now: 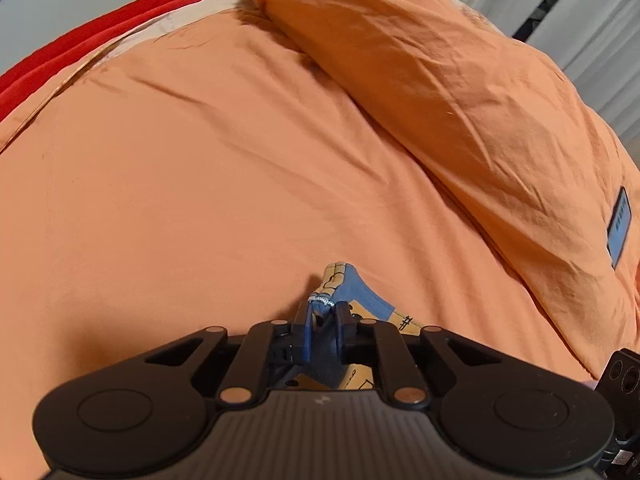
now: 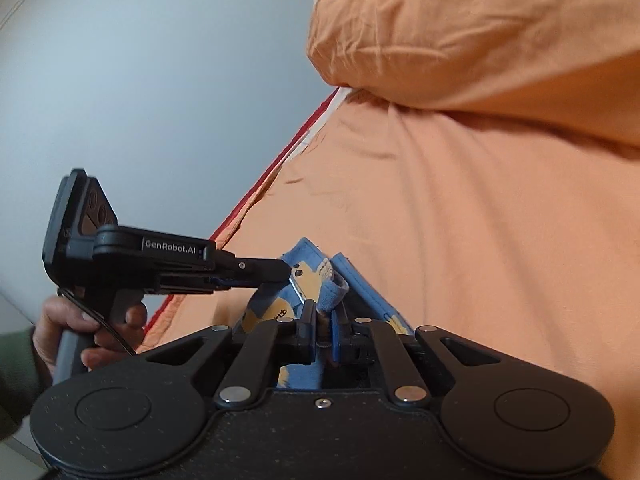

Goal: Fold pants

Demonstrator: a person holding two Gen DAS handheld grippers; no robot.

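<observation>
The pants (image 1: 352, 288) are small, blue with a tan print, and bunched just above the orange bedcover (image 1: 200, 200). My left gripper (image 1: 322, 312) is shut on a fold of the pants at their upper edge. In the right wrist view my right gripper (image 2: 324, 320) is shut on another blue fold of the pants (image 2: 308, 276). The left gripper (image 2: 280, 272) shows there from the side, pinching the same cloth a short way to the left. Both hold the pants lifted, close together. Most of the garment is hidden under the grippers.
A thick folded orange duvet (image 1: 440, 80) lies across the back right of the bed. A red bed edge (image 1: 80, 48) runs along the far left. A phone (image 1: 619, 226) lies on the duvet at right. A grey wall (image 2: 140, 80) is behind.
</observation>
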